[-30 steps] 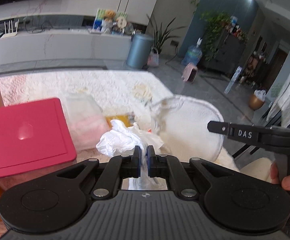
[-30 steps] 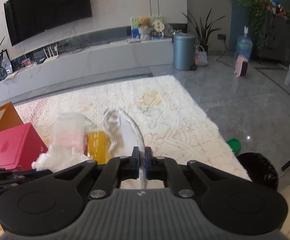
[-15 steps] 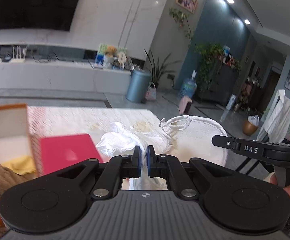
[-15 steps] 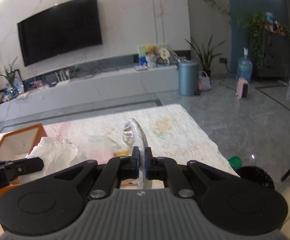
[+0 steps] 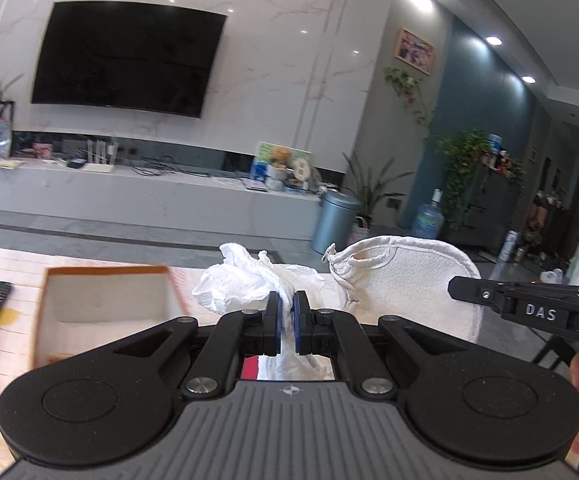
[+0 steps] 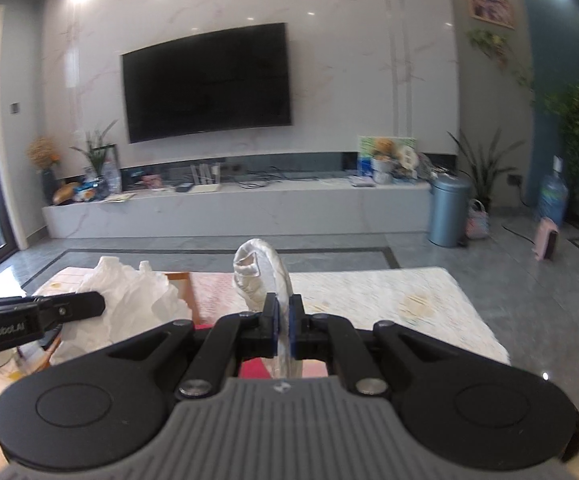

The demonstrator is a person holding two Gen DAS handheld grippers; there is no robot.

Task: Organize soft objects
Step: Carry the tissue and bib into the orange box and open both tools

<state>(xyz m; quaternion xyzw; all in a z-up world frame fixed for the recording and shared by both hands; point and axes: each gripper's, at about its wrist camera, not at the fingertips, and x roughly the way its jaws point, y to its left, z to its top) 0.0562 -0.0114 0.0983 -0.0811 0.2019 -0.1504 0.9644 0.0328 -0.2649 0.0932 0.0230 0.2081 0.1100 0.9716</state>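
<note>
Left gripper (image 5: 286, 322) was seen clenched on a crumpled white plastic bag (image 5: 241, 282), pinched at its lower right edge, the bag bunching out toward 10 o'clock from the pads. Right gripper (image 6: 283, 326) was clenched on the rim of a white quilted cloth pouch (image 6: 261, 276). Both items were held in the air above the rug (image 6: 389, 300).

Left to right in the left wrist view: an open orange box (image 5: 105, 304) was noted at 9 o'clock of the left gripper, then the bag at 11 o'clock, then the pouch (image 5: 409, 280) at 2 o'clock, broad face shown.

Handling, as judged: the bag was taken as very light, limp and slippery, best pinched on a gathered fold. The pouch was taken as soft, floppy and light, best gripped on its stitched rim.

In the right wrist view the pouch was seen edge-on, long axis running from the jaws toward 12 o'clock, its open corner at the far end. No clear axis could be told for the bag.
</note>
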